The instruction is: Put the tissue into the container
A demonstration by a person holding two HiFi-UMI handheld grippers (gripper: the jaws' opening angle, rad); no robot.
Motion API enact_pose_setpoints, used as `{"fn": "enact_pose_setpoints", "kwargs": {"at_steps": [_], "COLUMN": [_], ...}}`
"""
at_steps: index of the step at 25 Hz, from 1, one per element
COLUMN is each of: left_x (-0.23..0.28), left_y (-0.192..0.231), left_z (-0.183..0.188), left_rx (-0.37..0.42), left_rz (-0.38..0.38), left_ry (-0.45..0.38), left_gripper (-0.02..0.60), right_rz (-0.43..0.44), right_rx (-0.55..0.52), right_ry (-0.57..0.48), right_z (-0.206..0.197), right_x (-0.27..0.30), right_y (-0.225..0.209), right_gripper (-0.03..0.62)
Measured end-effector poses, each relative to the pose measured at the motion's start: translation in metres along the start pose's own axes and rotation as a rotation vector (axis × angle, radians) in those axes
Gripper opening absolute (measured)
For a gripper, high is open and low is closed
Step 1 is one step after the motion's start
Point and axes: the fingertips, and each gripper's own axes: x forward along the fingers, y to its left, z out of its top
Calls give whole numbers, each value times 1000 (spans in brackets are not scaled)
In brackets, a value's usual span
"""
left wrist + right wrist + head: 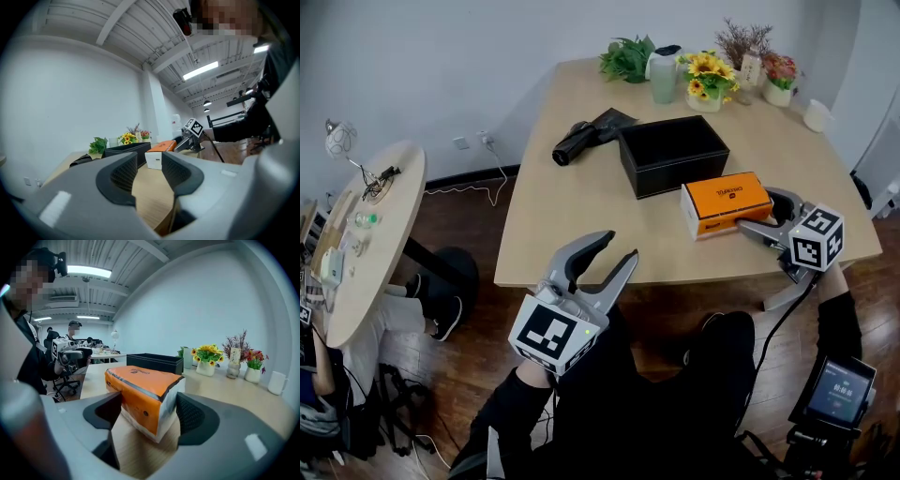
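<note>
An orange and white tissue pack (pixel 727 202) lies on the wooden table (pixel 581 216), just right of an open, empty black container (pixel 680 174). My right gripper (pixel 759 211) comes in from the right, its jaws set around the pack's near end. In the right gripper view both pads touch the tissue pack (pixel 140 383), with the black container (pixel 154 363) behind it. My left gripper (pixel 621 246) hovers off the table's near edge, its jaws nearly together with only a narrow gap and nothing between them. The left gripper view, past the left gripper (pixel 150 160), shows the container (pixel 123 151) and pack (pixel 163 146) far ahead.
A black hair dryer (pixel 577 142) lies left of the container. Potted flowers (pixel 709 82), green leaves (pixel 627 58), a white jug (pixel 663 77) and a mug (pixel 817 115) line the far edge. A round side table (pixel 366 234) stands at left; seated people's legs show below it.
</note>
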Motion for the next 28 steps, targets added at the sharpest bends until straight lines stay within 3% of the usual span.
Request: {"fn": "enact_pose_setpoints", "kwargs": {"at_steps": [5,9,13,19,22,28], "left_x": [27,68,110,146,153,163], "left_y": [-5,-25,-40,-45,-44,-44], "left_z": [-3,-16,-41,-67,-67,-67], "left_rx": [46,127,163,75,-6,-49], "left_rz": [-40,-109,-179,-225,-212,-210], "left_ry": [54,168,309,463,470,476], "left_gripper": [146,275,309,346,379,380], "right_rz": [-5,-3,-1,-1,3,7], "right_rx": [-2,0,2,13,14,37], "right_ry": [-13,-6,2,4,-7,-27], "right_z": [2,1,0,2,1,0], "right_x": [-2,-1,0,0,0,2], "right_y": [0,1,0,2,1,2], "right_gripper": [368,367,367,367,367,367]}}
